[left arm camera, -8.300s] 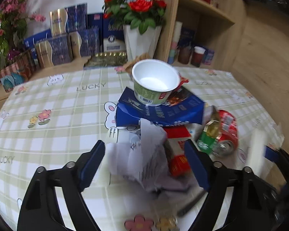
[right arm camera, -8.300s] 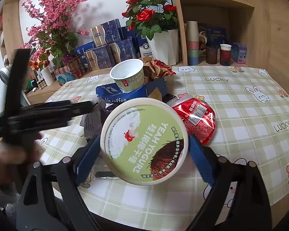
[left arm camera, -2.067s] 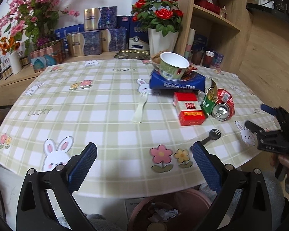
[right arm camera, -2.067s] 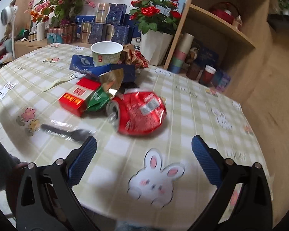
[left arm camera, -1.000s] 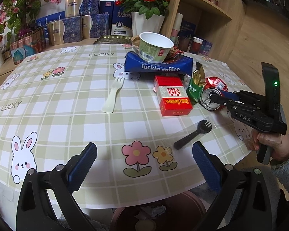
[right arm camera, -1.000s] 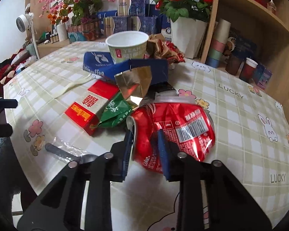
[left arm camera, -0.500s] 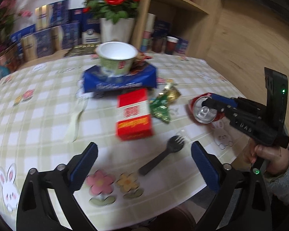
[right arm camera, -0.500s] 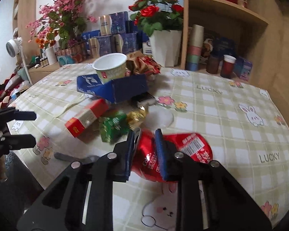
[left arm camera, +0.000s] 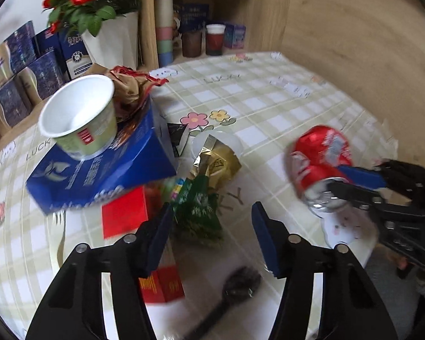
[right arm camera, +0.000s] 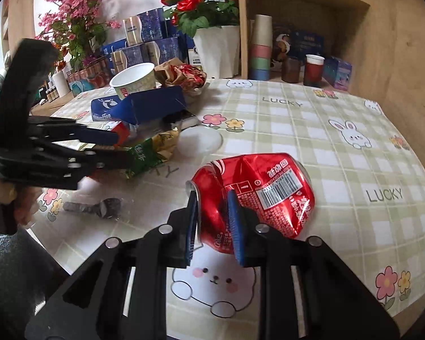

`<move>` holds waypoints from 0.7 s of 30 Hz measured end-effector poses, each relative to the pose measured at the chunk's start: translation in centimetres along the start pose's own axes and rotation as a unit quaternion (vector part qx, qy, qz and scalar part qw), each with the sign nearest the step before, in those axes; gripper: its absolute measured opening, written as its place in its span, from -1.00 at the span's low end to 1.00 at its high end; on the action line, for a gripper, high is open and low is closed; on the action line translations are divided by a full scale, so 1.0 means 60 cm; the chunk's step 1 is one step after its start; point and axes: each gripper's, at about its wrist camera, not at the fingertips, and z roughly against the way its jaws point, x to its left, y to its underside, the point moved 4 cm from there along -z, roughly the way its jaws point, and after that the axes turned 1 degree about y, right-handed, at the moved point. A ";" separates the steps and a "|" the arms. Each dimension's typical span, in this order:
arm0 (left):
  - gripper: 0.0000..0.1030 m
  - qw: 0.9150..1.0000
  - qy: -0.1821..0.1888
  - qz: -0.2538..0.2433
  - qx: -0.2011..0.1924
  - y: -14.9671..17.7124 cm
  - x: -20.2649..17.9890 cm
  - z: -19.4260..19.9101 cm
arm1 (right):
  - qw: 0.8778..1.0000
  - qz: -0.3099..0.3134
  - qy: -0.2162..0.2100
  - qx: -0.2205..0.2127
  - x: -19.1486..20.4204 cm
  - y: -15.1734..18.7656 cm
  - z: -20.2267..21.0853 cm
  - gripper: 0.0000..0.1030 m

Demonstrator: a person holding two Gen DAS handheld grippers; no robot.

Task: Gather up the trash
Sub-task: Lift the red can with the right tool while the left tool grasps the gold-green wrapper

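checked surface [right arm camera: 340,153] carrying a blue coffee box [left arm camera: 99,167] with a white paper cup [left arm camera: 79,119] on top, a red carton [left arm camera: 124,215] just beside it, a green and gold wrapper [left arm camera: 201,198] in front and a black plastic fork [left arm camera: 235,286] near the edge. crushed red can [right arm camera: 255,195] clamped at its rim in the narrow right tool [right arm camera: 212,221], lifted just above the surface. left tool [left arm camera: 212,232] half open, jaws just been closing, green wrapper between them but pads not seen pressing on it.
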 end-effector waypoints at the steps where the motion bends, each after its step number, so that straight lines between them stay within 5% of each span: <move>1: 0.05 1.000 -0.005 -0.002 0.007 -0.003 0.000 -0.009 | 1.000 -0.003 -0.001 -0.001 -0.004 0.000 0.001 -0.52; 7: 0.02 0.999 -0.030 0.000 0.029 -0.005 0.009 -0.040 | 1.000 -0.009 -0.010 0.002 -0.016 0.001 0.006 -0.48; 12: 0.01 0.999 -0.033 0.002 0.041 -0.001 0.014 -0.051 | 0.999 -0.019 -0.024 -0.034 -0.022 -0.016 0.035 0.00; 15: -0.16 0.998 -0.031 0.017 0.047 0.003 0.022 -0.056 | 0.998 -0.035 -0.018 -0.048 -0.043 -0.031 0.045 0.10; 21: -0.26 0.999 -0.001 0.036 0.040 0.007 0.026 -0.045 | 0.994 -0.099 0.037 -0.037 -0.106 -0.029 0.027 0.43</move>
